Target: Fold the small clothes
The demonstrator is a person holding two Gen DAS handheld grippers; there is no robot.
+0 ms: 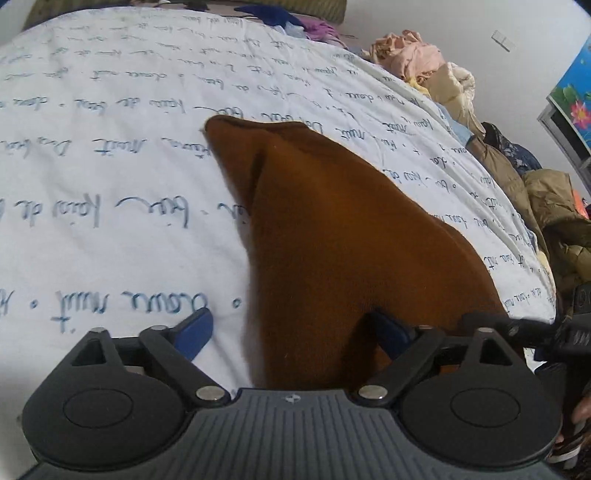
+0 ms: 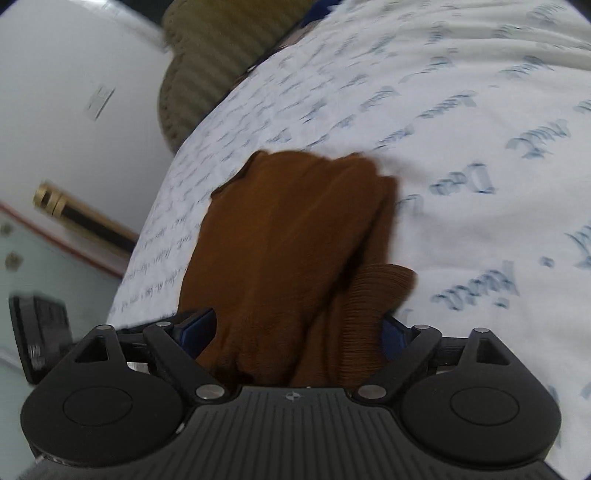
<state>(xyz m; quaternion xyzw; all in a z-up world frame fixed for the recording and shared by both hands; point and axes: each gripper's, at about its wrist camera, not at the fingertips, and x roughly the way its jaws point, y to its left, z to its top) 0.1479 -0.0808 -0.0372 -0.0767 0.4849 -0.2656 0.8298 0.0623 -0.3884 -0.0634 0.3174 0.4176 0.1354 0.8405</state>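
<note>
A small brown knit garment [image 1: 332,236] lies on a white bed sheet with blue script [image 1: 110,177]. In the left wrist view my left gripper [image 1: 295,332] is wide open, its blue fingertips [image 1: 194,334] spread, and the garment's near end lies between them. In the right wrist view my right gripper [image 2: 299,328] is also open, with bunched brown fabric [image 2: 295,240] and a ribbed cuff [image 2: 369,295] between its blue pads [image 2: 197,326]. The pads do not visibly pinch the cloth. The right gripper's black body shows at the left view's right edge [image 1: 546,332].
A pile of clothes and jackets [image 1: 517,166] lies along the bed's right side. More garments [image 1: 295,22] sit at the far edge. An olive ribbed cushion [image 2: 221,62] lies beyond the sheet in the right view, with a wall and floor [image 2: 55,258] to its left.
</note>
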